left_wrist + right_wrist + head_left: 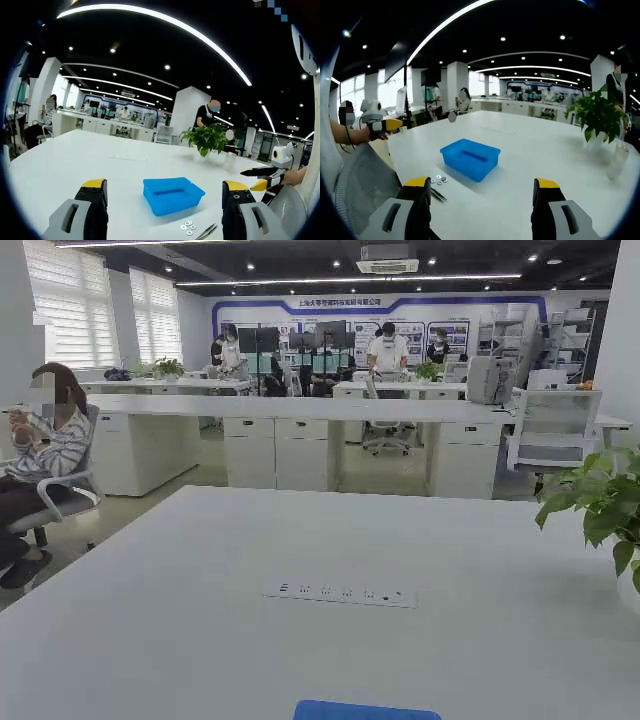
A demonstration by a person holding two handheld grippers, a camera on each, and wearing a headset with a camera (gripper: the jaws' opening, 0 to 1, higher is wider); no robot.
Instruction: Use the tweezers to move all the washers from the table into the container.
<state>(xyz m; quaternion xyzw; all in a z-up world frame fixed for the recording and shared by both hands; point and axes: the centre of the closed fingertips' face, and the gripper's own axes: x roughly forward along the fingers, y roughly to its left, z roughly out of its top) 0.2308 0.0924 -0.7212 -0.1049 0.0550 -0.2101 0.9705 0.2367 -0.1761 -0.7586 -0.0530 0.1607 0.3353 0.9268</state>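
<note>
Jaws wide apart and empty on the left hand-held gripper (165, 186), the same on the right hand-held gripper (482, 183), blue container (172, 195) ahead on the white surface (75, 155), washers (188, 227) just beside the container, tweezers (206, 231) near the container, beyond the washers.

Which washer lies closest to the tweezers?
The washer lowest in the left gripper view's cluster, on the side away from the blue container, next to the tweezers.

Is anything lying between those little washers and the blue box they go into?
Nothing visible does. The washers lie on bare table beside the blue container, and the tweezers lie on their other side, away from it.
</note>
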